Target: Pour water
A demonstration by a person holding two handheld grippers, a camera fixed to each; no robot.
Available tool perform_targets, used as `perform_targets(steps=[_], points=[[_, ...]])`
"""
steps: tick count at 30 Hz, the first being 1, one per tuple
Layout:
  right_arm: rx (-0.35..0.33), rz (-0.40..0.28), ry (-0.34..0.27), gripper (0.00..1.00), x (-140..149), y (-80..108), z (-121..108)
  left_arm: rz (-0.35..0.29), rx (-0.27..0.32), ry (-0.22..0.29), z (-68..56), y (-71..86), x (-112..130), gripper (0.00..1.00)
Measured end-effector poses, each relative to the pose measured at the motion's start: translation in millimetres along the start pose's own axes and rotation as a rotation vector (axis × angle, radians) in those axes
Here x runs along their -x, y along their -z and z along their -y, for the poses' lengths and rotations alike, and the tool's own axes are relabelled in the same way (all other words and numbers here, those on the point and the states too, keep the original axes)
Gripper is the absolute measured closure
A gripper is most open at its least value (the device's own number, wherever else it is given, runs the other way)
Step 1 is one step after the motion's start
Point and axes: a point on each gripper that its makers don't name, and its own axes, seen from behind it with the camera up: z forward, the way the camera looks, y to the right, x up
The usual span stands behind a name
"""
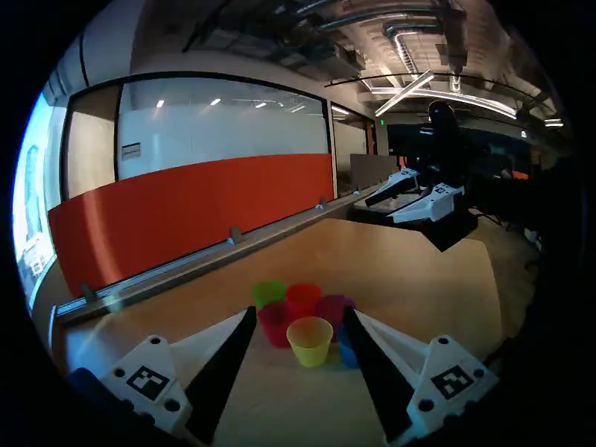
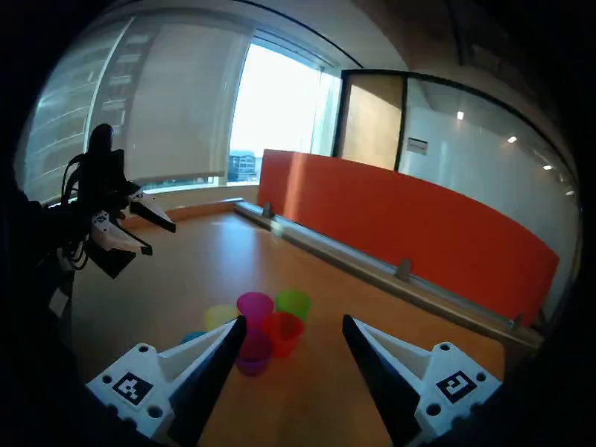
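Several small plastic cups stand bunched together on the wooden table (image 1: pixel 417 283). In the left gripper view, the yellow cup (image 1: pixel 310 340) is nearest, with a red cup (image 1: pixel 277 322), a green cup (image 1: pixel 268 292), an orange-red cup (image 1: pixel 304 296) and a magenta cup (image 1: pixel 333 307) behind it. A blue cup (image 1: pixel 347 354) is half hidden by a finger. My left gripper (image 1: pixel 299 316) is open, above and short of the cluster. My right gripper (image 2: pixel 294 322) is also open, facing the same cups: magenta (image 2: pixel 255 304), green (image 2: pixel 293 302), red (image 2: pixel 283 331), purple (image 2: pixel 254 352), yellow (image 2: pixel 220 316).
An orange partition (image 1: pixel 194 205) with a metal rail (image 1: pixel 223 249) runs along the table's far edge. The right gripper (image 1: pixel 378 211) hovers across the table in the left gripper view, and the left gripper (image 2: pixel 164 241) likewise in the right gripper view. A bright window (image 2: pixel 276 119) lies beyond.
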Motion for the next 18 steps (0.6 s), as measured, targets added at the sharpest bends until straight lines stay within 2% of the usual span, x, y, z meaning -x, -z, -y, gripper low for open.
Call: perform_targets(steps=[6,18], points=[[-0.002,0.011,-0.001,0.00,6,-6.3,-3,0.019,0.035,0.007,-8.2,-8.6,13,0.14],[-0.001,0.033,-0.002,0.00,17,-18.0,-12,0.100,0.130,-0.050,-39.5,-29.4,52,0.14]])
